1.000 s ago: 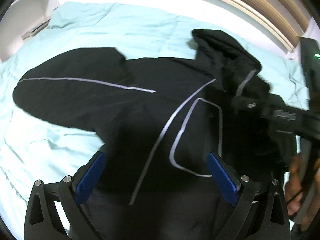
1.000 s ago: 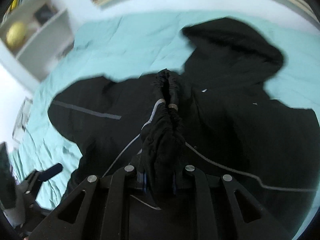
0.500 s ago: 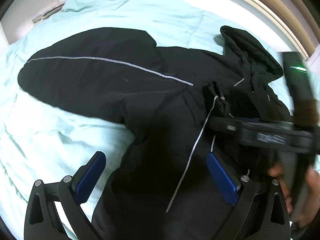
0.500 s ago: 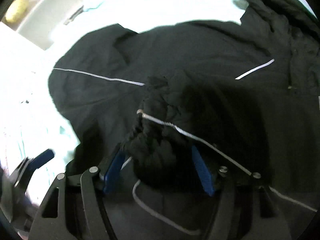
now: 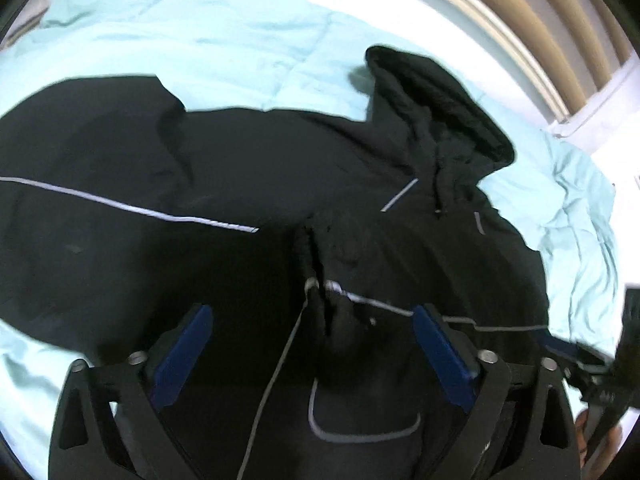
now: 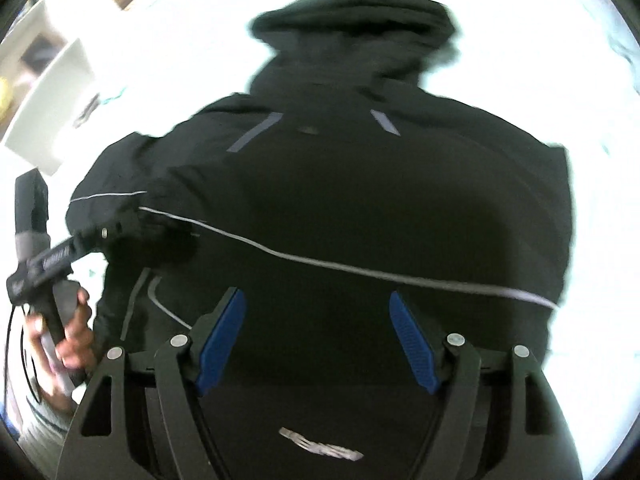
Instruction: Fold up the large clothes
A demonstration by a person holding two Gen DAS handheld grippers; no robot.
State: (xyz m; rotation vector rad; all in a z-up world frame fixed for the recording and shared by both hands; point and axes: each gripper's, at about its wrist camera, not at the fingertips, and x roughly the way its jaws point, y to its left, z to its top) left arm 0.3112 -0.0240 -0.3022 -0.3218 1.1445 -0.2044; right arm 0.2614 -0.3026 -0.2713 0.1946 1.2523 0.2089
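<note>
A black hooded jacket w/ thin grey reflective stripes (image 5: 248,184) lies spread on a bed w/ light teal quilt (image 5: 224,40), hood toward the headboard edge. The left claw (image 5: 312,348) has just been closing, blue pads apart, the bunched sleeve cuff (image 5: 320,264) between them but not pressed. The right claw (image 6: 316,336) has just been opening; nothing gripped, only flat jacket fabric under it.

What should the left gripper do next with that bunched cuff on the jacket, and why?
Probably lower the left gripper and close on the cuff. Its jaws have just been closing and already straddle the sleeve end, not pressing it. The right gripper, jaws just opened, hangs empty over the jacket, so the sleeve lies loose.
</note>
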